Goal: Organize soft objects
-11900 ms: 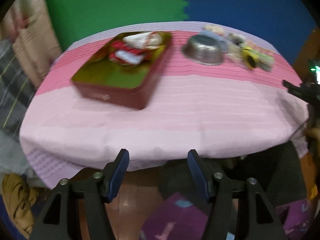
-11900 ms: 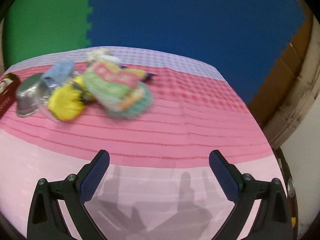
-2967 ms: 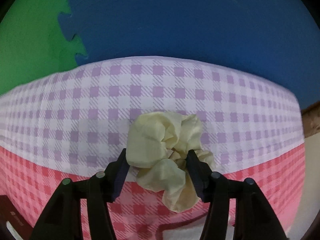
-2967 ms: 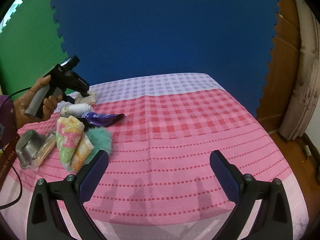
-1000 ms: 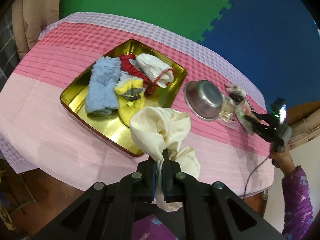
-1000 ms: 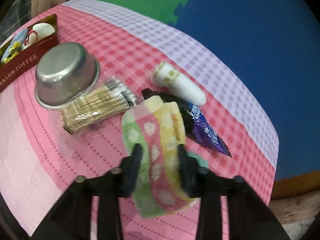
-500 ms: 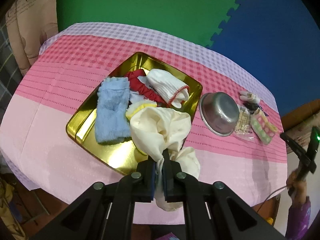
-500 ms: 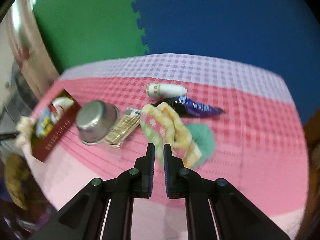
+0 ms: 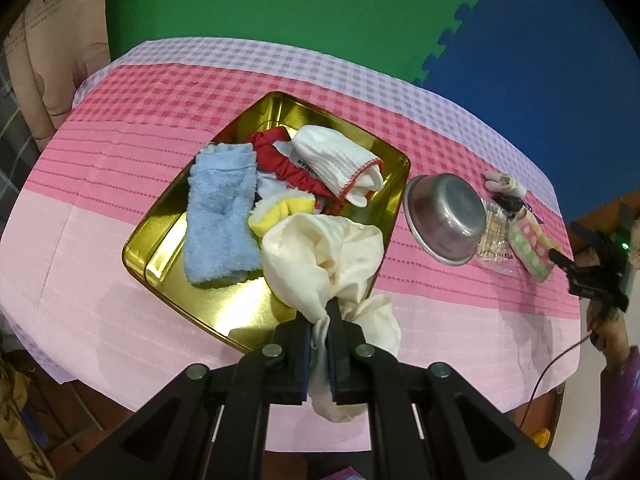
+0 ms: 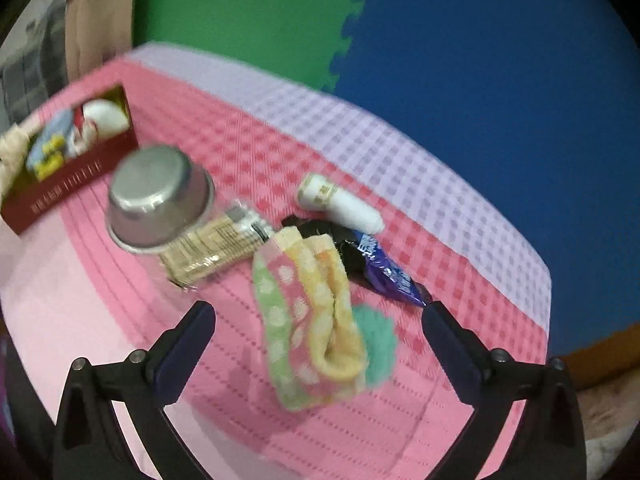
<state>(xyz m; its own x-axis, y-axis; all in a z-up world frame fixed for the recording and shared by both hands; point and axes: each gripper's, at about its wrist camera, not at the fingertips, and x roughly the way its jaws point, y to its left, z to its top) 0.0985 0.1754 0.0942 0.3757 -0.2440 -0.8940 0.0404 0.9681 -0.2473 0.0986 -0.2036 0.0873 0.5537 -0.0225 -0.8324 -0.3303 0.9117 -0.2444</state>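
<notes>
My left gripper (image 9: pixel 319 334) is shut on a cream cloth scrunchie (image 9: pixel 325 263) and holds it above the near right corner of a gold tin tray (image 9: pixel 224 300). The tray holds a blue fluffy sock (image 9: pixel 218 216), a white sock (image 9: pixel 334 158), red cloth (image 9: pixel 280 152) and a yellow sock (image 9: pixel 280 212). My right gripper (image 10: pixel 318 330) is open above a folded pastel dotted sock (image 10: pixel 304 316) lying on a teal fluffy item (image 10: pixel 376 344). The tin (image 10: pixel 68 176) shows at the left there.
A steel bowl (image 9: pixel 444 216) (image 10: pixel 160 196) lies tipped beside the tin. A pack of cotton swabs (image 10: pixel 216 248), a white tube (image 10: pixel 340 202) and a purple wrapper (image 10: pixel 384 272) lie near the sock. The pink checked tablecloth (image 9: pixel 120 136) covers the table; foam wall behind.
My left gripper has moved closer over the tin with the scrunchie. My right gripper has opened wide and come nearer the dotted sock.
</notes>
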